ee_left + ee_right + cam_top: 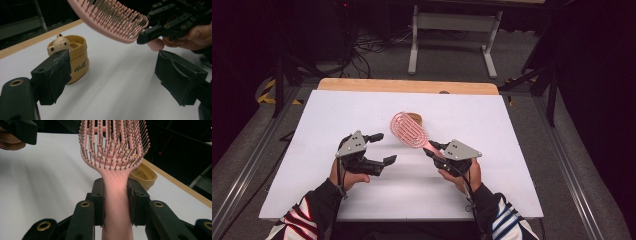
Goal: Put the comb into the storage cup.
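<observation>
While the right gripper (434, 150) clamps its jaws on the handle of the pink hairbrush (410, 130) — head raised over the white table (492, 125) — the left gripper (382, 148) hovers nearby, jaws open, empty, beside the tan cup (75, 58).

The setting is a lab or recording workspace, not a home. A white board (362, 190) lies on a wooden table (407, 85) as the work surface. Metal rails (247, 170) run along the floor at its left and right. On the far side stand a grey metal table frame (414, 45) and loose cables (369, 47) on grey carpet. The surroundings are dark.
</observation>
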Tool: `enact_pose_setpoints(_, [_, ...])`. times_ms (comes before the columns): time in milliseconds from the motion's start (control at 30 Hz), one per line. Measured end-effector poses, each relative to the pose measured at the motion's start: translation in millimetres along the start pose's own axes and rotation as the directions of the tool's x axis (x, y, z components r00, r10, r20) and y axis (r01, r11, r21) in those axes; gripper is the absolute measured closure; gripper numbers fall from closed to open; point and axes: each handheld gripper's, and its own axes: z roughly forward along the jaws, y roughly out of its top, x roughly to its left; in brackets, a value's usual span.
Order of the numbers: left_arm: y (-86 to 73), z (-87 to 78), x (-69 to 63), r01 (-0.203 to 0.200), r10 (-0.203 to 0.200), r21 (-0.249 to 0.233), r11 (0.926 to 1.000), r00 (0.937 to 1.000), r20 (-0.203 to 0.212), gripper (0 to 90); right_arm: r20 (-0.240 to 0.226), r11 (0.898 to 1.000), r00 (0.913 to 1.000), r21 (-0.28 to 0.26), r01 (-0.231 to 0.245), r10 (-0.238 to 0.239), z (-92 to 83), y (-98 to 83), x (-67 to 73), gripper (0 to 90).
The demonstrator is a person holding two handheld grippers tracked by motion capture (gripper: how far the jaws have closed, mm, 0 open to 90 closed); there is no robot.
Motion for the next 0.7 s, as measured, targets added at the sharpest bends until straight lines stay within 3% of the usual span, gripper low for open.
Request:
enact_pose_setpoints(133, [3.2,6.9,-1.7,0.017,-0.017,0.012,0.9998,0.9996,-0.021,15.4,-0.009,1.000,0.9999,0.002,0.010,-0.010,5.2,0.4,5.1,69.9])
enact_pose_setpoints(433, [9.3,16.2,-1.0,0.099,-0.099,-0.023,0.9948,0.9951,-0.005,16.7,-0.010,0.999,0.9993,0.001,0.035,-0.035,14.8,2.3,15.8,69.9])
enact_pose_setpoints(667, [11.8,17.8,3.5,0.170,-0.170,-0.055,0.9839,0.9854,0.001,20.0,0.004,0.998,0.9977,0.003,0.067,-0.067,20.9,2.9,24.0,69.9])
enact_pose_setpoints(700, [12.7,18.6,4.1,0.191,-0.191,-0.064,0.9795,0.9815,0.003,20.3,0.012,0.997,0.9972,0.002,0.074,-0.074,21.8,3.0,25.8,69.9])
